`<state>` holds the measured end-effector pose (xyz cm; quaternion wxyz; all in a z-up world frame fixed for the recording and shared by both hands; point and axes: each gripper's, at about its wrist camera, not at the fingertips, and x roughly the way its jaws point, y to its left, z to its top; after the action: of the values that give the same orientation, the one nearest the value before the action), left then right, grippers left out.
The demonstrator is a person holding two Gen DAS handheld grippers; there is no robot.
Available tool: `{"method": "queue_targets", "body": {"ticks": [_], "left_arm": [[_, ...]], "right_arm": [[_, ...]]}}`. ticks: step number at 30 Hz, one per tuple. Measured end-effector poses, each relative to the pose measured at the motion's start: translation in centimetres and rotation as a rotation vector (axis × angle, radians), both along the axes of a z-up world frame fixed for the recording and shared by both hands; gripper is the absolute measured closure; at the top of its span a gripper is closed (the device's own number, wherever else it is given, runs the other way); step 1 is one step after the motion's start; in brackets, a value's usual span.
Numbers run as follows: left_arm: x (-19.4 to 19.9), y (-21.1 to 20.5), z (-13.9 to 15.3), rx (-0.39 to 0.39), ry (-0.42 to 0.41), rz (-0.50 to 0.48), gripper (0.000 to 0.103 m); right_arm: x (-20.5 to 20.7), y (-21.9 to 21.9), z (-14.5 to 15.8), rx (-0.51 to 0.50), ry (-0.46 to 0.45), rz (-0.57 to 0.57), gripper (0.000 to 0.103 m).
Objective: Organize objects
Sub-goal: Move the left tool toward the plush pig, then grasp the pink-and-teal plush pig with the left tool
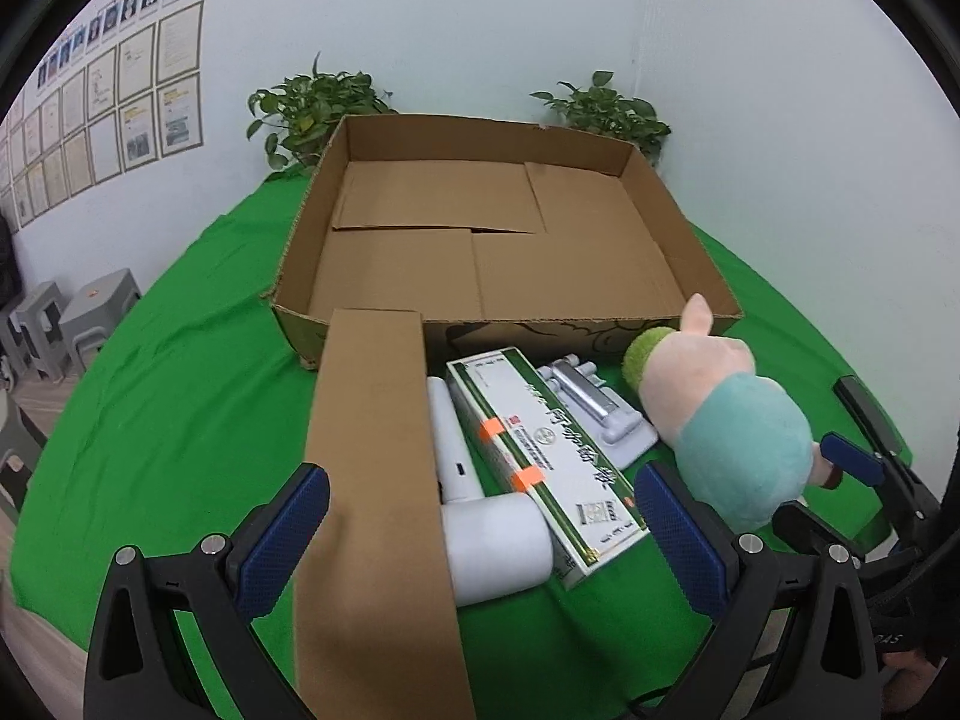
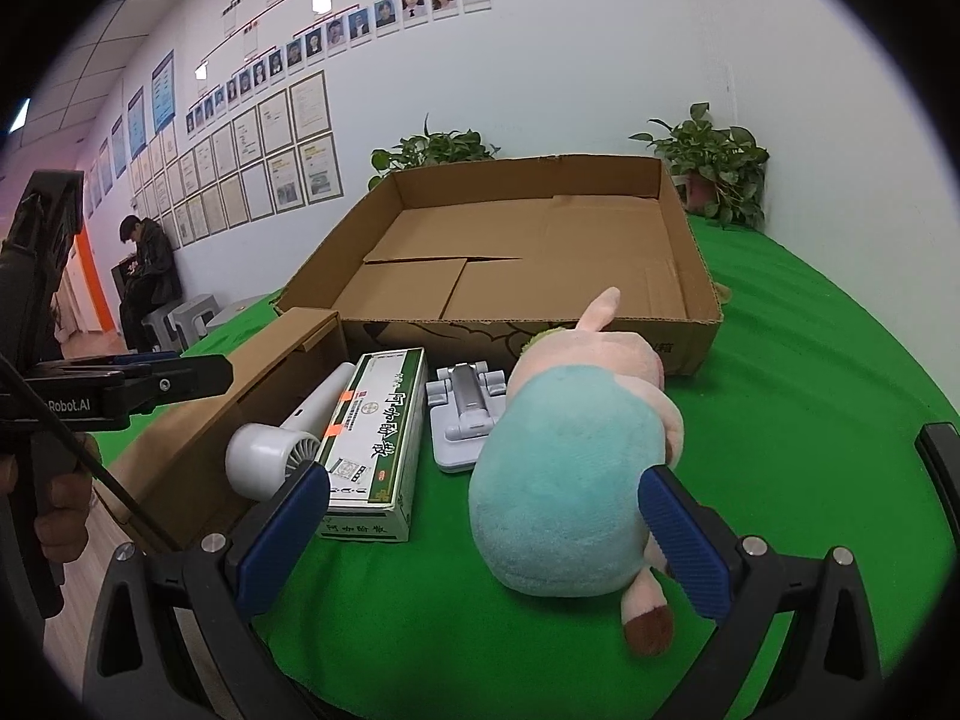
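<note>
- Two grippers, both spread wide, pinching nothing
- left gripper (image 1: 480,534) straddles a long brown cardboard box (image 1: 375,480)
- right gripper (image 2: 483,534) sits around a pink plush toy in teal (image 2: 564,480)
- big open cardboard tray (image 2: 696,276) just beyond, on green cloth (image 2: 810,360)

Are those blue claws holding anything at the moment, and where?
Nothing is held. Both tools are open: the left tool straddles the brown box, the right tool the plush toy.
</note>
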<state>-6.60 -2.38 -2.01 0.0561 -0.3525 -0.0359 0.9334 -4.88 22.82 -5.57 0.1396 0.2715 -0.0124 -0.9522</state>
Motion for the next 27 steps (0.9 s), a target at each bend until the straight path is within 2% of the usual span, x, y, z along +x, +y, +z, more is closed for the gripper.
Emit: {"method": "queue_targets", "body": {"ticks": [5, 8, 11, 13, 21, 27], "left_arm": [[-0.7, -1.6, -0.2, 0.037, -0.042, 0.077, 0.001], [-1.3, -2.3, -0.6, 0.046, -0.08, 0.113, 0.001], [-2.2, -2.6, -0.8, 0.061, -0.119, 0.127, 0.001], [-2.7, -2.4, -0.4, 0.059, -0.116, 0.121, 0.001], [-5.3, 2.7, 1.4, 0.085, -0.088, -0.056, 0.001], [-7.4, 6.9, 1.1, 0.113, -0.123, -0.164, 0.001]], "right_arm": [[-0.8, 0.2, 0.4, 0.005, 0.006, 0.006, 0.001], [-1.6, 0.2, 0.2, 0.051, 0.002, -0.014, 0.001], [-2.5, 0.6, -0.3, 0.063, -0.024, -0.032, 0.001], [-3.0, 1.0, -0.9, 0.074, -0.055, -0.048, 0.001], [-4.3, 2.5, -2.4, 0.065, -0.151, -0.082, 0.001], [-4.5, 2.9, -2.9, 0.048, -0.185, -0.065, 0.001]]}}
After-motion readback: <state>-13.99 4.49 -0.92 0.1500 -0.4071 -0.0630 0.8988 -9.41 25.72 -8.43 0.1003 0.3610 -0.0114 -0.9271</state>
